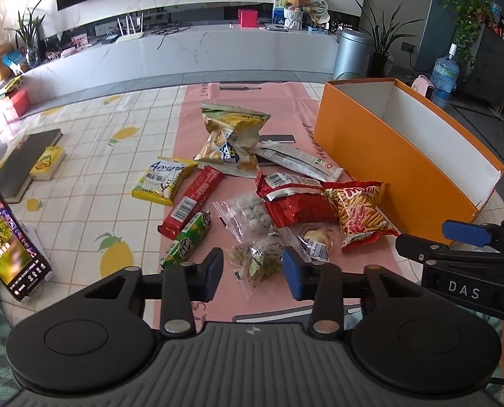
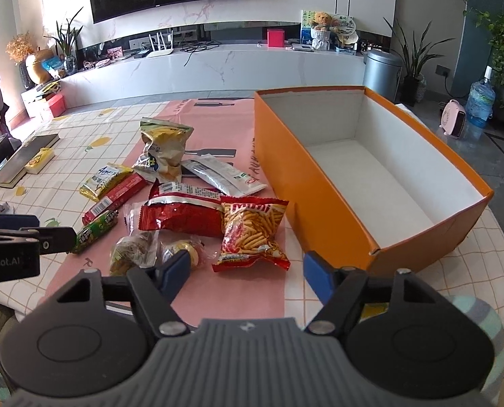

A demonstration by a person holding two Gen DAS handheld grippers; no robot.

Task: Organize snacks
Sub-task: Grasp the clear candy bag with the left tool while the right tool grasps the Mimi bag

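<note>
A heap of snack packets lies on the pink runner (image 1: 197, 108): a yellow chip bag (image 1: 231, 135), a red bag (image 1: 296, 200), a stick-snack bag (image 1: 357, 210) (image 2: 252, 234), a green roll (image 1: 190, 237) and a red bar (image 1: 194, 200). To their right stands an empty orange box (image 1: 370, 149) (image 2: 302, 183). My left gripper (image 1: 253, 273) is open, low over a clear packet of green pieces (image 1: 257, 261) that lies between its fingers, untouched. My right gripper (image 2: 245, 273) is open just short of the stick-snack bag, nothing in it.
A phone on a stand (image 1: 7, 234) plays at the near left. A dark book (image 1: 24, 162) and a small yellow box (image 1: 46, 162) lie at the far left. Each gripper shows at the edge of the other's view.
</note>
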